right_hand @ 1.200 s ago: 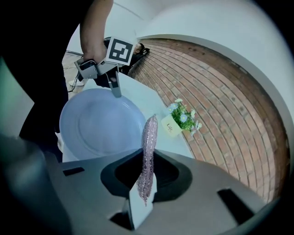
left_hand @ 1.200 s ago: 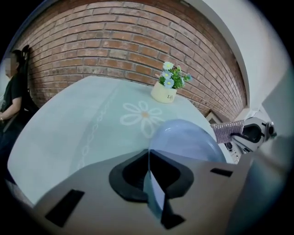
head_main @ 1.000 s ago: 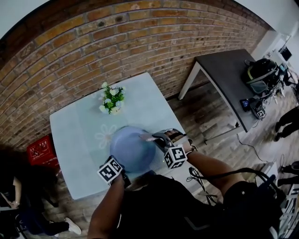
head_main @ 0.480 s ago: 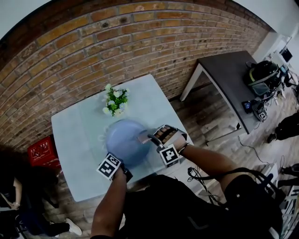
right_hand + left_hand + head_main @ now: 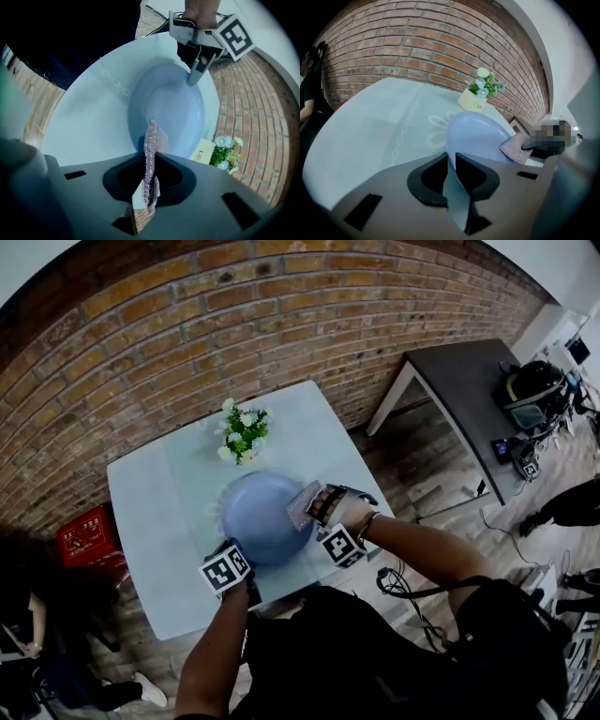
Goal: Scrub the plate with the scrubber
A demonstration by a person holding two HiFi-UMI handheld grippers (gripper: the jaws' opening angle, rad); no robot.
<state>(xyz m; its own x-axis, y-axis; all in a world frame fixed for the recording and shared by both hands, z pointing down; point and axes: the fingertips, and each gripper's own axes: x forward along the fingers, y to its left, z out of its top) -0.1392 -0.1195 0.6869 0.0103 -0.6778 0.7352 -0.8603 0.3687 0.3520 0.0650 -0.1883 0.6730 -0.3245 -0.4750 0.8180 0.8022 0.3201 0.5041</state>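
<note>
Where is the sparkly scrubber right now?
The scrubber is right of centre in the head view, pinched in the right claw, over the right edge of the blue plate.

A black short-sleeved top (image 5: 356,652) is worn, forearms left bare. A dark band (image 5: 368,520) is seen at the right wrist; a thin black cable (image 5: 441,589) is apparently slung over the right shoulder.

Plate (image 5: 261,517): round, pale blue, shallow, lying face up on the pale table (image 5: 150,512), its near rim between the jaws of the left gripper (image 5: 452,159), which had just been opening. Scrubber (image 5: 150,137): thin, silvery, glittering pad, pinched edge-on in the right gripper (image 5: 150,157), at the plate's right rim
</note>
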